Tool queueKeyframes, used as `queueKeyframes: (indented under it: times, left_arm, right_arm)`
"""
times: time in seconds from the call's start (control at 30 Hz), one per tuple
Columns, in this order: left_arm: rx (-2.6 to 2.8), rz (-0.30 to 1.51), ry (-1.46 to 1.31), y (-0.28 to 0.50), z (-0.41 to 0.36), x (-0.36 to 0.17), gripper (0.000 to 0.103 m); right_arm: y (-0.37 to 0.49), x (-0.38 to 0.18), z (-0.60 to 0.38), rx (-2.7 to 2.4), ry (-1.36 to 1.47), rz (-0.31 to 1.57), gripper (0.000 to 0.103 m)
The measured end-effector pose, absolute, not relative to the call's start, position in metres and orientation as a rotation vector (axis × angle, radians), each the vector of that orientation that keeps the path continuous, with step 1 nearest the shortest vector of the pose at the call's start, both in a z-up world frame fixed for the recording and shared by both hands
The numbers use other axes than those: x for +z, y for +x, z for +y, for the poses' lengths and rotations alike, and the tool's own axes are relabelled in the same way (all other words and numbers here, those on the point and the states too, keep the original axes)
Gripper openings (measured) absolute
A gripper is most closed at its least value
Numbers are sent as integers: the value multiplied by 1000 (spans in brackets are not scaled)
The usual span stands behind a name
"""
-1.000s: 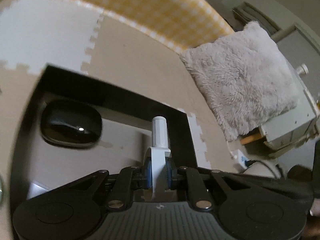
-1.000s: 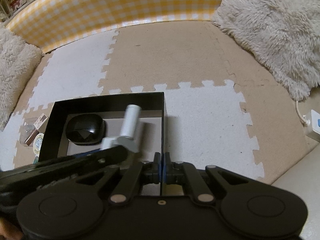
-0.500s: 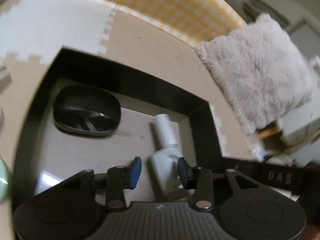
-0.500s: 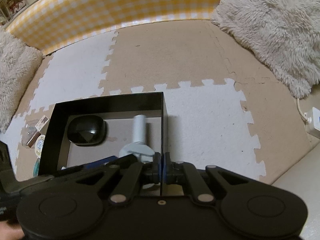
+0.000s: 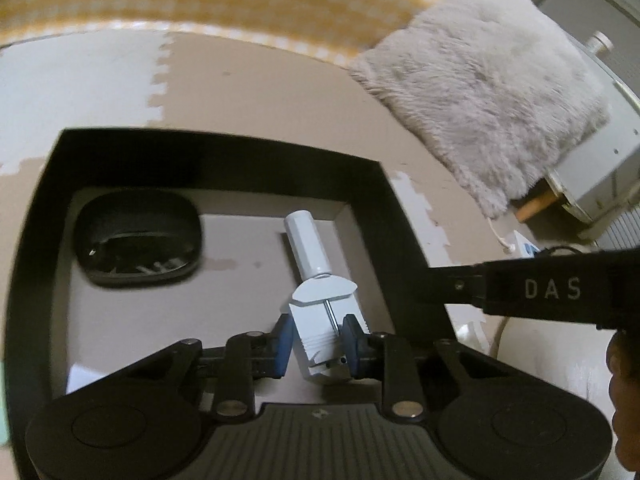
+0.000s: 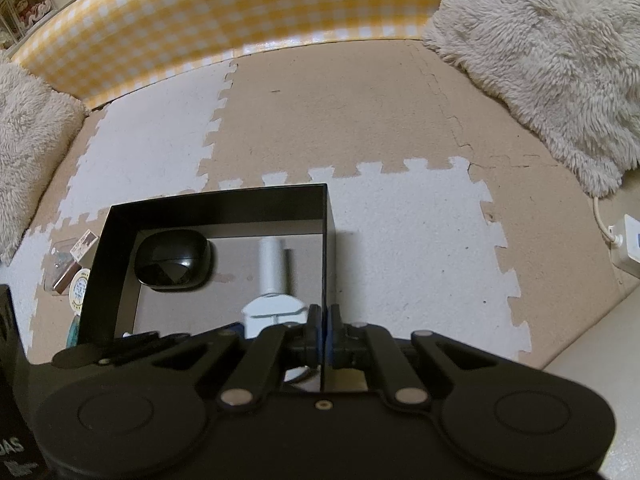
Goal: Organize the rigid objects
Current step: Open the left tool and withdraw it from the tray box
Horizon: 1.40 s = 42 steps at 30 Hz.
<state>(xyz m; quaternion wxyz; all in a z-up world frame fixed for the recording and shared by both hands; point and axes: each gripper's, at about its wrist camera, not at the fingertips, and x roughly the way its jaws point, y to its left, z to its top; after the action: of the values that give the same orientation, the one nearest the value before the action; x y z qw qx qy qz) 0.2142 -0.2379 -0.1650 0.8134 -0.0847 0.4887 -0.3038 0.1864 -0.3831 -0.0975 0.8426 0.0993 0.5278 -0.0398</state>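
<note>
A black open box (image 5: 224,148) sits on the foam floor mat; it also shows in the right wrist view (image 6: 216,204). Inside lie a black glossy case (image 5: 136,248) at the left and a white clamp-like tool (image 5: 316,292) at the right, resting on the box floor; both show in the right wrist view too, the case (image 6: 172,260) and the tool (image 6: 272,276). My left gripper (image 5: 316,340) is open, its blue pads either side of the tool's body with small gaps. My right gripper (image 6: 325,332) is shut on the box's right wall.
A fluffy grey cushion (image 5: 484,92) lies to the right, another (image 6: 24,136) to the left. A yellow checked border (image 6: 240,24) runs along the back. Small packets and a round lid (image 6: 72,272) lie left of the box. A white power adapter (image 6: 628,240) is at the right.
My left gripper opened and let go of the white tool, which now lies in the box. The gripper then drew in around it. The right gripper stayed put.
</note>
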Motion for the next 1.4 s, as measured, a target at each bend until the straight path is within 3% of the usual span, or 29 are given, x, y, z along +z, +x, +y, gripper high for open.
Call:
queueKeyframes:
  times: [0.33,0.53,0.8,1.1,1.4]
  left_arm:
    - [-700,1021,-114,215,-250,-160,27]
    - [-694,1015,-56,209,-246,-147,34]
    - [-672,969,29,191,-232,-121,68]
    - [-657,912,61,167,-207,-97,98]
    - [-631,861,52,153,-176,-74,103]
  right_arm:
    - [186,-98,-383,-84,210,1115,3]
    - [186,-98,-385,-85,219,1115,3]
    - [185,-98,-385,-86,221,1116,3]
    - [185,-98,-385,-86,217,1116,3]
    - [185,-98,-384,-86,211,1117,3]
